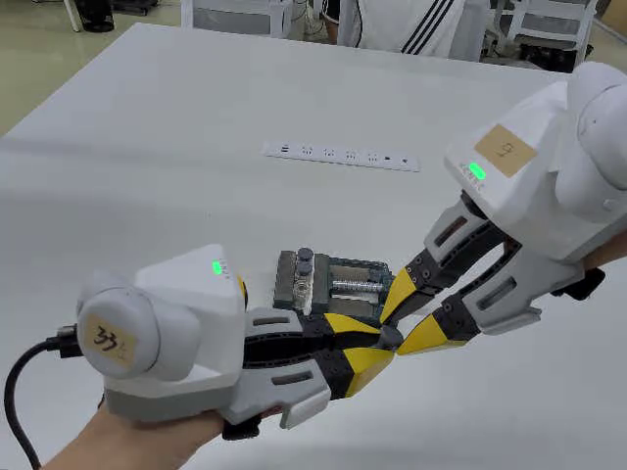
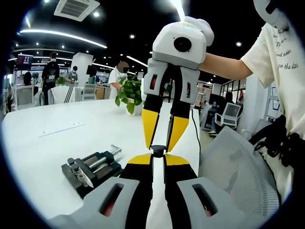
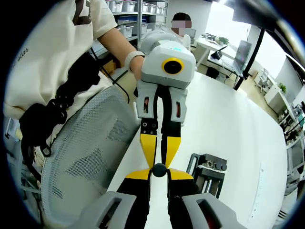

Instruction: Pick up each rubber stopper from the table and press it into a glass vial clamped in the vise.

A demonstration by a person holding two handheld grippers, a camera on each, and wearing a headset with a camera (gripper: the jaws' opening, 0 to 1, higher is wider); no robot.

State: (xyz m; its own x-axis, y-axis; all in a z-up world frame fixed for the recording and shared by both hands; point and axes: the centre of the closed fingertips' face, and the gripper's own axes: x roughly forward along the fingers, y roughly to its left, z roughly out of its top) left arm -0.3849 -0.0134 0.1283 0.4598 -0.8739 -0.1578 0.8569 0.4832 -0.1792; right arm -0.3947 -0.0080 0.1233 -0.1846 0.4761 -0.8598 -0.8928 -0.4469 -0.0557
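Observation:
A small dark rubber stopper [image 1: 392, 337] is held in the air where the two grippers meet tip to tip. My left gripper [image 1: 377, 345] reaches in from the lower left, my right gripper [image 1: 400, 331] from the upper right. In the left gripper view the stopper [image 2: 158, 150] sits at my own yellow tips, and the right gripper's tips pinch it from above. In the right gripper view the stopper [image 3: 159, 170] lies between my own tips. Just behind on the table stands the vise [image 1: 338, 285], clamping two dark-capped glass vials [image 1: 305, 280].
A white power strip [image 1: 341, 156] lies further back on the white table [image 1: 147, 147]. A person sits at the far end. A mesh office chair [image 3: 90, 157] stands at the near edge, beside the person holding the grippers. The vise [image 2: 90, 169] [image 3: 208, 171] is close below the tips.

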